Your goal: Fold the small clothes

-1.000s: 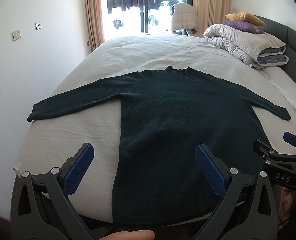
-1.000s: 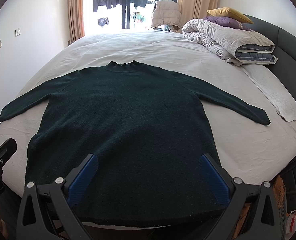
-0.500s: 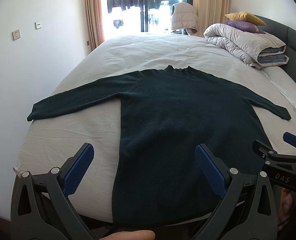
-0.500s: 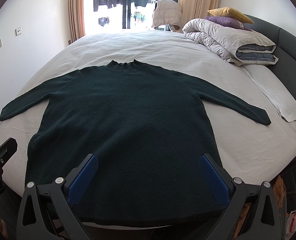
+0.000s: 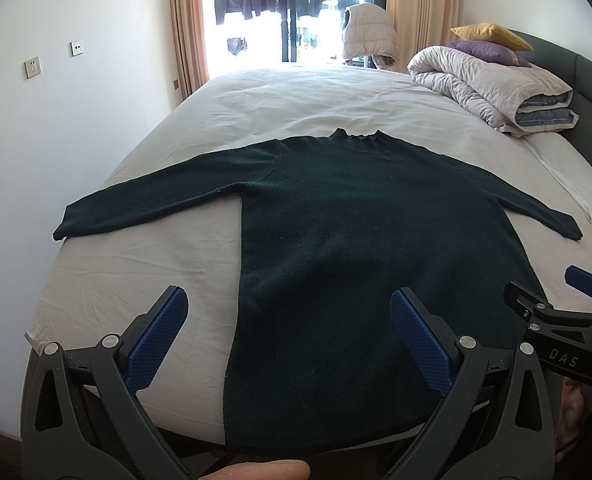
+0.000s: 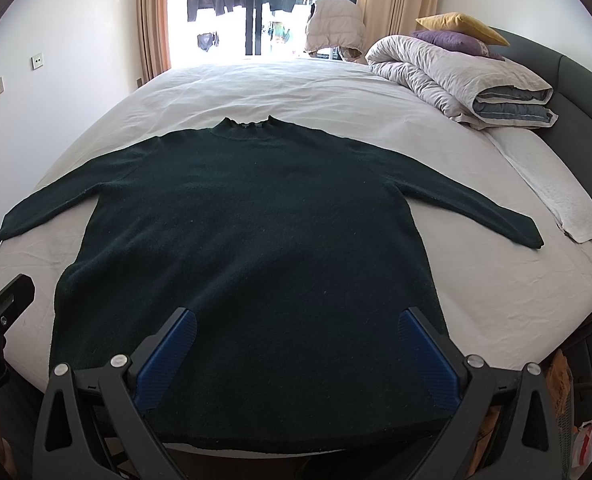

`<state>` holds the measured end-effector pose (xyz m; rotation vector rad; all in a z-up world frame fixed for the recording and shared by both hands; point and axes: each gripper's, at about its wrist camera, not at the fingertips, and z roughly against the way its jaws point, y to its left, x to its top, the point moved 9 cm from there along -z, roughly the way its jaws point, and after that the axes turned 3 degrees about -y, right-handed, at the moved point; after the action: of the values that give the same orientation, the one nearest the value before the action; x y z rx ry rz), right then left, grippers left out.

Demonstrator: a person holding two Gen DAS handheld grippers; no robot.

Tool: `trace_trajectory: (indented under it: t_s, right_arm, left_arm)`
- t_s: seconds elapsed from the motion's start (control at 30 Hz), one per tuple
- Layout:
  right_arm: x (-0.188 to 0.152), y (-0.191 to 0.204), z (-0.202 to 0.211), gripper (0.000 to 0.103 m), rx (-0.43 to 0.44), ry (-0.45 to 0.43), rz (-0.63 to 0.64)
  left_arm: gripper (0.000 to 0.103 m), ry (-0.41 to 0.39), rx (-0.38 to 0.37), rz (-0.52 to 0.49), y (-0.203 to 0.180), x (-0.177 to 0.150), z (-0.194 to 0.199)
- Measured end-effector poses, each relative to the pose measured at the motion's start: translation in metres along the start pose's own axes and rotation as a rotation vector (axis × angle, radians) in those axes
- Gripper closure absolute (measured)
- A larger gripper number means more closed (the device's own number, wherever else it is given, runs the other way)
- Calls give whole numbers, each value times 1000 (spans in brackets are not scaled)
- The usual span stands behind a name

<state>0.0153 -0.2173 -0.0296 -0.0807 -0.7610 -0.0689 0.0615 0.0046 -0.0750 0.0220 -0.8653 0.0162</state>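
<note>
No change since the prior views: sweater (image 6: 251, 248) lies flat ahead of left tongs (image 5: 289, 338) and right tongs (image 6: 296, 354), both wide open, empty; folding not begun

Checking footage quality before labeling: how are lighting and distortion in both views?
Left wrist view: window blown out by backlight, sweater dark with little texture, bed edges bowed by fisheye. Right wrist view: same glare at the window, sweater sharp.

A plain dark green sweater (image 6: 255, 248) on a white bed sheet (image 6: 275, 88). Black tools with blue finger pads (image 6: 167, 356). Yellow pillow (image 6: 462, 26) atop a purple pillow (image 6: 448, 42).
</note>
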Motion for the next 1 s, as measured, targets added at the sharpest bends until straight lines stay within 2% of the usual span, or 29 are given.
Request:
trace_trajectory:
  t_s: [0.5,0.67,0.8,0.9,0.93,1.0]
  right_arm:
    - [-5,2,-8,0,6,18,2]
    - [-6,10,-16,0,26,36,9]
    - [-7,23,-25,0,59,40,16]
    - [-5,33,-30,0,78,30,44]
    - [-4,35,-31,0,87,24,48]
    - [0,39,-31,0,104,10,47]
  left_arm:
    - [0,28,-23,39,9,-16,-9]
    - [0,75,-57,147,38,-22,-21]
    - [0,46,-88,240,67,-19,-29]
    - [0,7,-193,328,86,-15,-36]
    - [0,22,-236,353,91,-16,-41]
    - [0,76,-227,373,107,-21,-53]
